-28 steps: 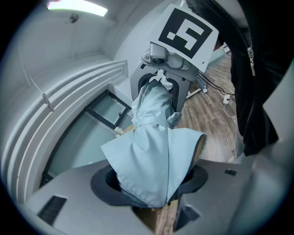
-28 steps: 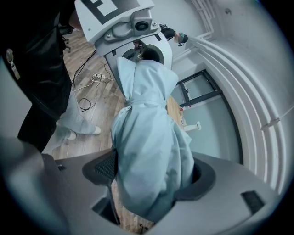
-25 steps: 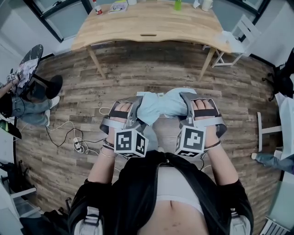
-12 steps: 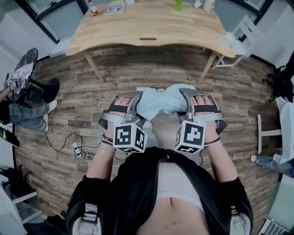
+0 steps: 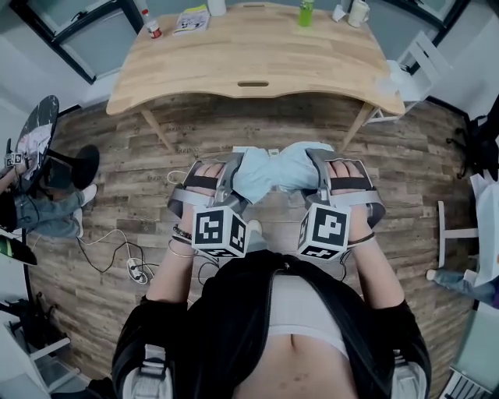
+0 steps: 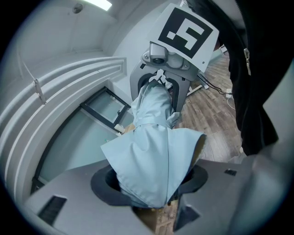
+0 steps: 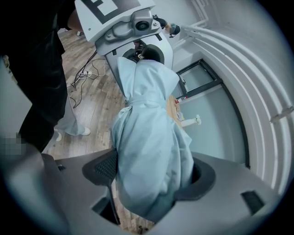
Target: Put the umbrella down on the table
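Left gripper (image 5: 236,168) and right gripper (image 5: 316,164) fingers (image 6: 69,197) each clamp one umbrella (image 5: 277,170) end.

Green bottle (image 5: 306,12), white mug (image 5: 359,12), booklet (image 5: 192,19) in row; white chair (image 5: 417,66) right; power strip (image 5: 134,270) on plank floor (image 5: 234,117).

**Worktop** (image 5: 257,54): middle and near half bare, open to approach from the floor side.
**Far edge of worktop:** red-capped bottle (image 5: 150,28), booklet (image 5: 192,19), green bottle (image 5: 306,12) and mug (image 5: 359,12) in a row.
**Floor** (image 5: 257,125) before the worktop: open boards.
**Right corner:** white chair (image 5: 413,62) just beside it.
**Left:** seated person (image 5: 43,203); cables (image 5: 117,249) lie on the floor nearer in.
**Between left gripper (image 5: 232,170) and right gripper (image 5: 320,167):** folded umbrella (image 5: 277,171), clamped in both sets of fingers, fills the gap.
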`<move>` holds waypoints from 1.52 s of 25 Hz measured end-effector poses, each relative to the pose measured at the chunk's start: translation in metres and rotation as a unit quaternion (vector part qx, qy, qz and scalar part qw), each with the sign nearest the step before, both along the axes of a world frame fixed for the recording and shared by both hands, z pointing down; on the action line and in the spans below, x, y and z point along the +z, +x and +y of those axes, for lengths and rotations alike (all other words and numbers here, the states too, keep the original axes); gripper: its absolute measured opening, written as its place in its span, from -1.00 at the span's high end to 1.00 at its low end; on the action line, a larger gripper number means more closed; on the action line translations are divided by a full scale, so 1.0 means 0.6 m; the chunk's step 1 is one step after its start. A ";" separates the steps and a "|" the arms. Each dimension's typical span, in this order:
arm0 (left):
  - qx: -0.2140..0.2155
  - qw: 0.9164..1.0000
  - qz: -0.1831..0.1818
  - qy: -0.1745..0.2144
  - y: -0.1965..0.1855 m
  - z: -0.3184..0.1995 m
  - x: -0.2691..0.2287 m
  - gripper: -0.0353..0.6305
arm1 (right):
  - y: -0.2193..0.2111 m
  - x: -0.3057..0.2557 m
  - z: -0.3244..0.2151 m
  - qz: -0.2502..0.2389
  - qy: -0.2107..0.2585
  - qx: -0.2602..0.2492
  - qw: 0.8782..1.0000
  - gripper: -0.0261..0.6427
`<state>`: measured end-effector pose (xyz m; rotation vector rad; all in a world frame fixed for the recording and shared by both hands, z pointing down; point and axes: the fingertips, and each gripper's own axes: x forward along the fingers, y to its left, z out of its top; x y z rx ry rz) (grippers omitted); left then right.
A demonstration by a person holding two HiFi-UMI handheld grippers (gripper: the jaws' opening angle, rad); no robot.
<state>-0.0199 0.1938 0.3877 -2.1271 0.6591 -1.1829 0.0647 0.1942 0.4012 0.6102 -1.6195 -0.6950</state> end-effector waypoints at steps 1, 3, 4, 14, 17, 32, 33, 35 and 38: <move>0.002 1.000 0.000 -0.002 -0.001 -0.013 0.000 0.14 | -0.001 0.000 -0.012 -0.001 -0.002 0.003 1.000 -0.22; 0.005 1.000 -0.001 -0.005 -0.004 -0.038 -0.001 0.14 | -0.004 0.000 -0.037 -0.001 -0.005 0.007 1.000 -0.22; 0.006 1.000 -0.002 -0.006 -0.005 -0.050 -0.002 0.14 | -0.006 -0.001 -0.049 -0.001 -0.007 0.008 1.000 -0.22; 0.017 1.000 -0.008 -0.023 -0.049 -0.163 0.009 0.14 | -0.051 0.012 -0.157 -0.006 -0.021 0.016 1.000 -0.22; 0.018 0.999 -0.009 -0.025 -0.062 -0.180 0.014 0.14 | -0.064 0.017 -0.175 -0.006 -0.024 0.018 1.000 -0.22; 0.010 1.000 -0.006 -0.029 -0.069 -0.203 0.007 0.14 | -0.071 0.009 -0.199 0.000 -0.029 0.013 1.000 -0.22; 0.010 1.000 -0.006 -0.028 -0.071 -0.205 0.006 0.14 | -0.072 0.008 -0.201 0.000 -0.027 0.012 1.000 -0.22; 0.010 1.000 -0.007 -0.026 -0.073 -0.208 0.007 0.14 | -0.075 0.009 -0.203 -0.001 -0.024 0.012 1.000 -0.22; 0.016 1.000 -0.011 -0.024 -0.074 -0.212 0.010 0.14 | -0.075 0.013 -0.206 -0.005 -0.023 0.018 1.000 -0.22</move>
